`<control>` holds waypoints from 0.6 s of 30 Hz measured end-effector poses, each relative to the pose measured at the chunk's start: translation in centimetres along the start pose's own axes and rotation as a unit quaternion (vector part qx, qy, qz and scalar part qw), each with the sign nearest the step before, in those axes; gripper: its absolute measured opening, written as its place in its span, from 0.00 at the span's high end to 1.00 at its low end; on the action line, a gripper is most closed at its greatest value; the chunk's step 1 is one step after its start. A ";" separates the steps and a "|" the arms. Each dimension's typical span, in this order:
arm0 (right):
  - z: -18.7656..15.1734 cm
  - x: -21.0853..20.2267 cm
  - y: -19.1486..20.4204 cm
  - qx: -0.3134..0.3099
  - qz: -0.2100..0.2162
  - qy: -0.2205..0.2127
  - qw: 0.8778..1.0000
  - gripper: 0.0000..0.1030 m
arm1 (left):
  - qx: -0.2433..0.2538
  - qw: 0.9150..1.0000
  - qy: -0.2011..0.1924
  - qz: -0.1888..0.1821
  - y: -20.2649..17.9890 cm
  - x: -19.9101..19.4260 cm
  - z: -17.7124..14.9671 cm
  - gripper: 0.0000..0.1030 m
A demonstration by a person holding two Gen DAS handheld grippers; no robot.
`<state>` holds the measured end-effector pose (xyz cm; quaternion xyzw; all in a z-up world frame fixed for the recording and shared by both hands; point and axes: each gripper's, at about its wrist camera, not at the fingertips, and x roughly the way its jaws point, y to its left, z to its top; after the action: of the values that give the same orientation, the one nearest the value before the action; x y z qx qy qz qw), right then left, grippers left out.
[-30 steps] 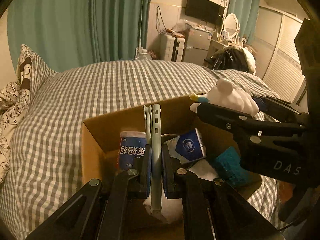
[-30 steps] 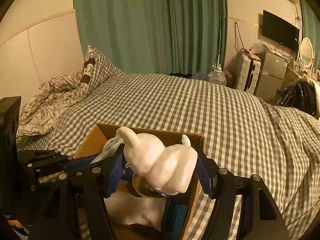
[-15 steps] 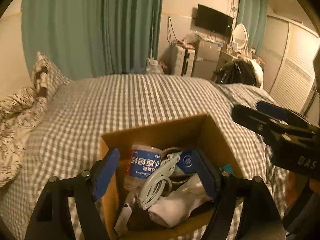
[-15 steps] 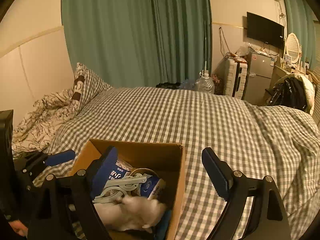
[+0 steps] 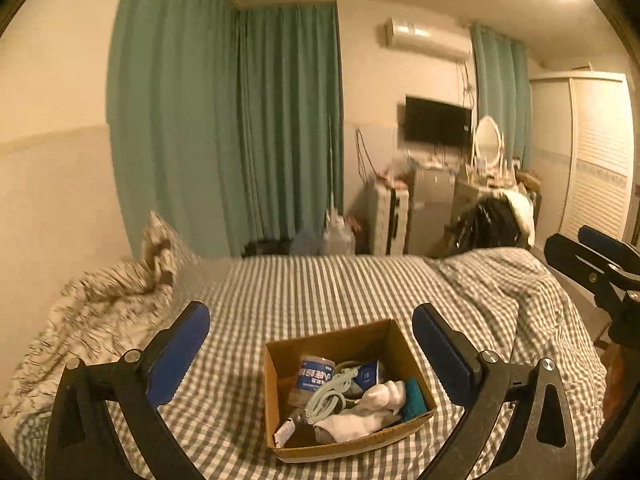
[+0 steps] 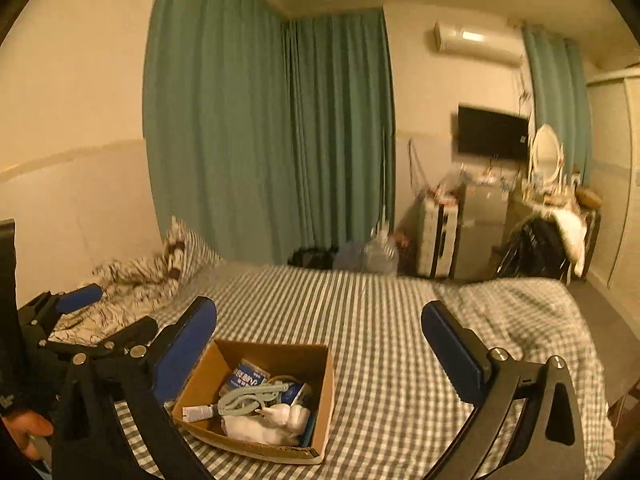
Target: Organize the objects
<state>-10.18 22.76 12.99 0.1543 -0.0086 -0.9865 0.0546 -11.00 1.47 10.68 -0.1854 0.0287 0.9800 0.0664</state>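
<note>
An open cardboard box (image 5: 276, 396) sits on the checked bed; it also shows in the right wrist view (image 6: 324, 400). Inside lie a blue-labelled bottle (image 5: 314, 376), a pale green hanger (image 5: 328, 398), a white rabbit toy (image 5: 382, 396) and a teal item (image 5: 414, 398). In the right wrist view the hanger (image 6: 248, 398) and the toy (image 6: 284, 414) lie among them. My left gripper (image 5: 310, 352) is open and empty, held well above and behind the box. My right gripper (image 6: 318, 344) is open and empty, also raised above the box.
The checked bedspread (image 5: 320, 288) spreads around the box. A patterned pillow and quilt (image 5: 120, 280) lie at the left. Green curtains (image 5: 240, 120), a TV (image 5: 438, 122), a suitcase (image 5: 388, 216) and a dresser stand beyond the bed.
The left gripper opened and let the hanger fall into the box; the right let the rabbit toy go. Both grippers have pulled up and back, so the box looks smaller.
</note>
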 end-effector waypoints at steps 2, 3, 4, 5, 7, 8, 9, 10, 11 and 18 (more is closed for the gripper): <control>-0.1 -2.0 0.2 -0.003 -0.002 -0.017 1.000 0.00 | 0.000 1.000 -0.018 0.008 -0.3 -1.7 -0.5 0.00; -0.4 -3.0 0.2 -0.005 -0.002 -0.025 1.000 0.00 | -0.002 1.000 -0.025 0.011 -0.3 -2.3 -0.9 0.00; -0.7 -3.7 0.2 -0.006 -0.002 -0.030 1.000 0.00 | -0.003 0.999 -0.029 0.014 -0.4 -2.7 -1.3 0.00; -1.2 -4.4 0.3 -0.007 -0.003 -0.034 0.999 0.00 | -0.006 0.999 -0.033 0.016 -0.4 -3.1 -1.8 0.00; -2.0 -5.0 0.6 -0.010 -0.005 -0.033 0.999 0.00 | -0.015 0.999 -0.041 0.031 -0.3 -3.9 -2.9 0.00; -2.5 -5.2 0.6 -0.012 -0.008 -0.032 0.999 0.00 | -0.024 0.997 -0.051 0.044 -0.1 -4.5 -3.8 0.00; -3.2 -5.3 0.6 -0.012 -0.013 -0.033 0.999 0.00 | -0.029 0.997 -0.057 0.051 0.0 -4.9 -4.5 0.00; -3.9 -5.3 0.5 -0.012 -0.016 -0.034 0.999 0.00 | -0.038 0.996 -0.059 0.061 0.3 -5.2 -5.3 0.00; -4.8 -5.3 0.5 -0.012 -0.017 -0.032 0.999 0.00 | -0.048 0.994 -0.060 0.071 0.5 -5.5 -5.9 0.00; -9.7 -5.1 -0.6 0.008 -0.014 -0.033 0.999 0.00 | -0.080 0.991 -0.060 0.086 1.9 -5.8 -8.0 0.00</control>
<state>-2.45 23.96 5.30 0.1219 -0.0167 -0.9916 0.0395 -3.06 -1.72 5.41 -0.1278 -0.0378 0.9906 -0.0316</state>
